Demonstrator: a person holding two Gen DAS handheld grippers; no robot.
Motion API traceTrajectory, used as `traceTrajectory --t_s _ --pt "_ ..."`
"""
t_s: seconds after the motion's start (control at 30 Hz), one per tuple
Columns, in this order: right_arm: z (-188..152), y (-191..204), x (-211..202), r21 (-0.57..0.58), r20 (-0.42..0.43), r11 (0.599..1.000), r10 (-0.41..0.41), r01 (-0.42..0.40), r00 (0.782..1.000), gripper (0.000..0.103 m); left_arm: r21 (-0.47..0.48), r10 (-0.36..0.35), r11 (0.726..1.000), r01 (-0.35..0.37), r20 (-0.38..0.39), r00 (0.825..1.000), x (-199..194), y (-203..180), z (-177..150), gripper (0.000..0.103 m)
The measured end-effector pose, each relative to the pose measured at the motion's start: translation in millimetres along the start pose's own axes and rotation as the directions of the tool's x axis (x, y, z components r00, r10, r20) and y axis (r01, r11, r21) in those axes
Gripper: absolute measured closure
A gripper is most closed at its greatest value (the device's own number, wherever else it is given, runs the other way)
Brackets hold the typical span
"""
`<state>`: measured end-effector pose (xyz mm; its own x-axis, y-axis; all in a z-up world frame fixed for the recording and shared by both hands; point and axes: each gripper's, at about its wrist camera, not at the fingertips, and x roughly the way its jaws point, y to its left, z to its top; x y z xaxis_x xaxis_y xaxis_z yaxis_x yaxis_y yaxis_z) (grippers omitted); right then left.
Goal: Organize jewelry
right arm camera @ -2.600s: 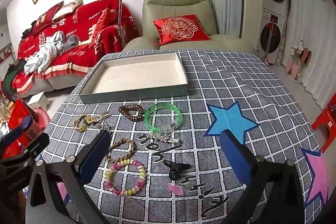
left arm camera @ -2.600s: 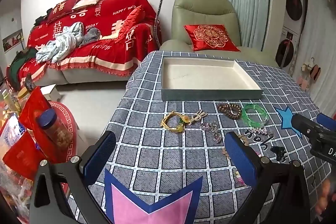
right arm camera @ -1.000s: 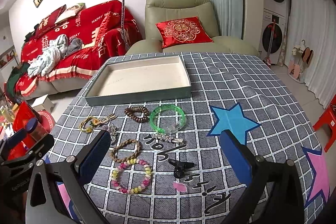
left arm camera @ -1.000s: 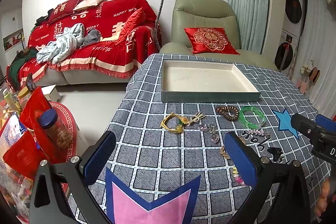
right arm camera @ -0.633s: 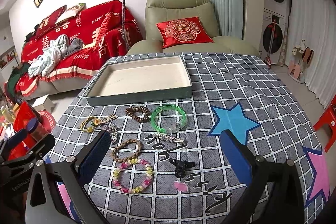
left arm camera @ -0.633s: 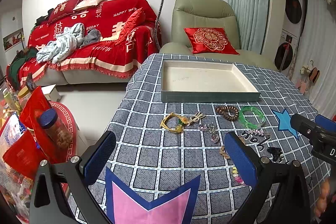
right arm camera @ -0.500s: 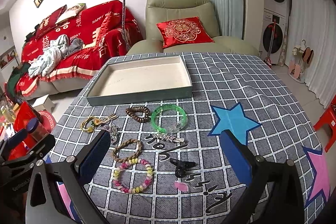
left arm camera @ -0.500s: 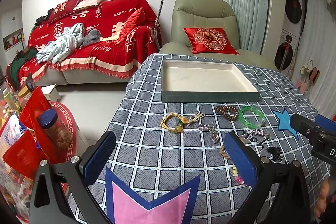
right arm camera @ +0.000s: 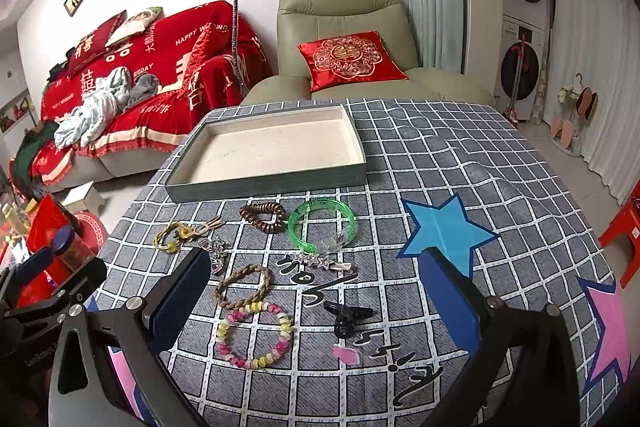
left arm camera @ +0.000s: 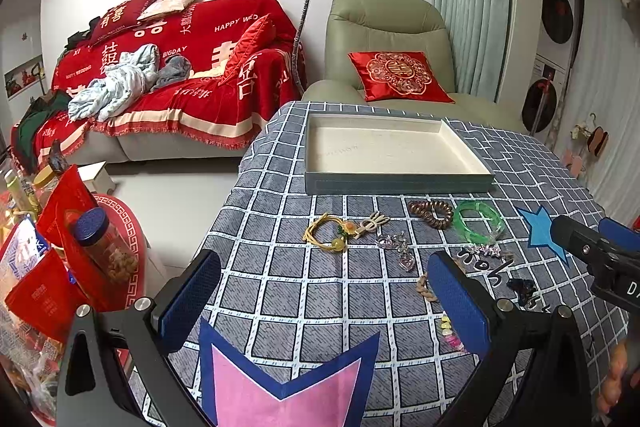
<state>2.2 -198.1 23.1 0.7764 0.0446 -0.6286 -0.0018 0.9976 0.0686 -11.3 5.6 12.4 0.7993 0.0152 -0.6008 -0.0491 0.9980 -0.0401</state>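
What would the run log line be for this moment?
left claw open, empty | right claw open, empty | tray empty | jewelry on tablecloth

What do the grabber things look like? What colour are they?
Each gripper is black with silver screws. The left gripper and right gripper both have two flat fingers with bumpy blue pads. White lettering marks the black bodies.

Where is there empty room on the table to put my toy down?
The tray is empty inside. The cloth right of the blue star is bare too. It is crowded between the tray and the grippers, where the green bangle and bead bracelet lie.
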Motion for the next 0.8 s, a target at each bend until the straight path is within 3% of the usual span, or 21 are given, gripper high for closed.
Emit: traceTrajectory --t_s 0.8 --pt "-1.3 -1.5 -0.1 0.002 0.001 1.0 0.003 -0.003 1.0 0.0 -0.001 0.0 1.0 0.0 -0.001 1.0 0.5 -0.2 -0.2 0.0"
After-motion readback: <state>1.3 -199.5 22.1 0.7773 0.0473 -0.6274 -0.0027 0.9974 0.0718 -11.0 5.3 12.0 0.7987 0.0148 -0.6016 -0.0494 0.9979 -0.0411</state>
